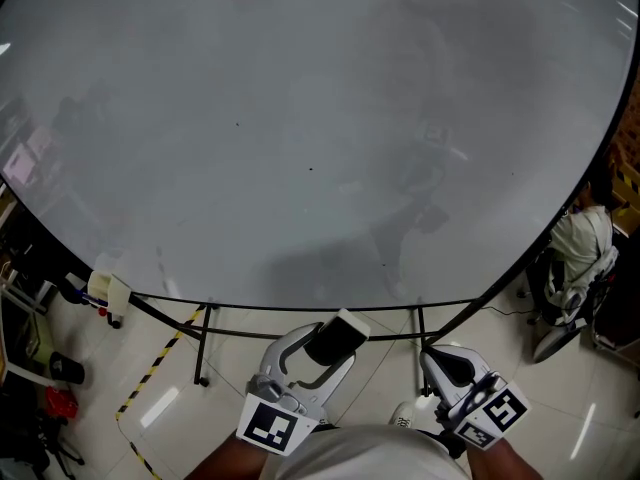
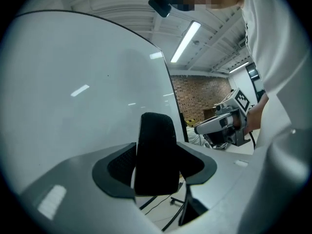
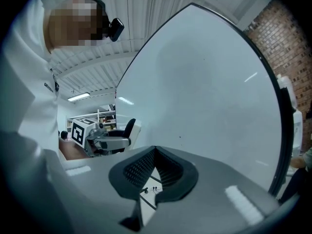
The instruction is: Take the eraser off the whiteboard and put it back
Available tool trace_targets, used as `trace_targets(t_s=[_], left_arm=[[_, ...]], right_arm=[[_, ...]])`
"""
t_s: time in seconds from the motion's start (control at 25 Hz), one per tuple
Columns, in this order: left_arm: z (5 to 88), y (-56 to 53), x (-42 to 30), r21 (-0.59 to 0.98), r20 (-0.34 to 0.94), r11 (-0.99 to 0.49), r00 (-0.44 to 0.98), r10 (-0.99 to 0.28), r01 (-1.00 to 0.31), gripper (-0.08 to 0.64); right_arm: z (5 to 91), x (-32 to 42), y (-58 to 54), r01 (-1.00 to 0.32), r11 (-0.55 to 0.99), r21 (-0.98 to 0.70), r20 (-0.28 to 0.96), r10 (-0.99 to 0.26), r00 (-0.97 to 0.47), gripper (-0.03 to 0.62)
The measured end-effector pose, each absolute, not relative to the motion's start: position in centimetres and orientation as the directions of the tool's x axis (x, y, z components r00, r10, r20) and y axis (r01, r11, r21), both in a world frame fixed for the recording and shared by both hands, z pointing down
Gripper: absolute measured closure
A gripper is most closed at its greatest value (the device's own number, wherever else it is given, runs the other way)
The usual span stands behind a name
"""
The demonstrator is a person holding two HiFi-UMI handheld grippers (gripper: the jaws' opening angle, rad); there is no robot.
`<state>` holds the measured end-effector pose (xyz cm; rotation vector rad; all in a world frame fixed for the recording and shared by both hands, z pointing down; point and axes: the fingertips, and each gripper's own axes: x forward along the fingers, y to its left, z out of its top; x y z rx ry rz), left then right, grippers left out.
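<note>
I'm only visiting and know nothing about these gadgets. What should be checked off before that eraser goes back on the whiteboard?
1. Eraser clamped between the left gripper jaws: ok.
2. Whiteboard face bare where the eraser could go: ok.
3. Right gripper empty and off to the side: ok.
4. Eraser already touching the whiteboard: not ok, it is held away from it.
5. Which eraser face is turned toward the whiteboard: cannot tell.

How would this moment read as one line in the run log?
left gripper: shut on eraser | right gripper: shut, empty | eraser: off whiteboard, held near its lower edge | put back: not yet
</note>
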<state>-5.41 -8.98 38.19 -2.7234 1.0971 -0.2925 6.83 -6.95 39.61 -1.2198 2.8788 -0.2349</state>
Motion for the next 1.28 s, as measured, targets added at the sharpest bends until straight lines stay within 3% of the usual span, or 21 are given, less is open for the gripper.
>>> trace_targets(t_s=[0.48, 1.28], left_arm=[[38.0, -11.8, -4.4, -0.47, 0.148, -0.545, 0.547, -0.824, -0.694, 0.29], [34.1, -15.7, -1.0, -0.618, 0.078, -0.455, 0.526, -0.847, -0.641, 0.29]], right_arm=[[40.1, 7.3, -6.8, -0.72, 0.68, -0.14, 0.061, -0.719, -0.692, 0.591], [40.3, 8.5, -7.4, -0.738, 0.658, -0.149, 0.056, -0.74, -0.671, 0.591]])
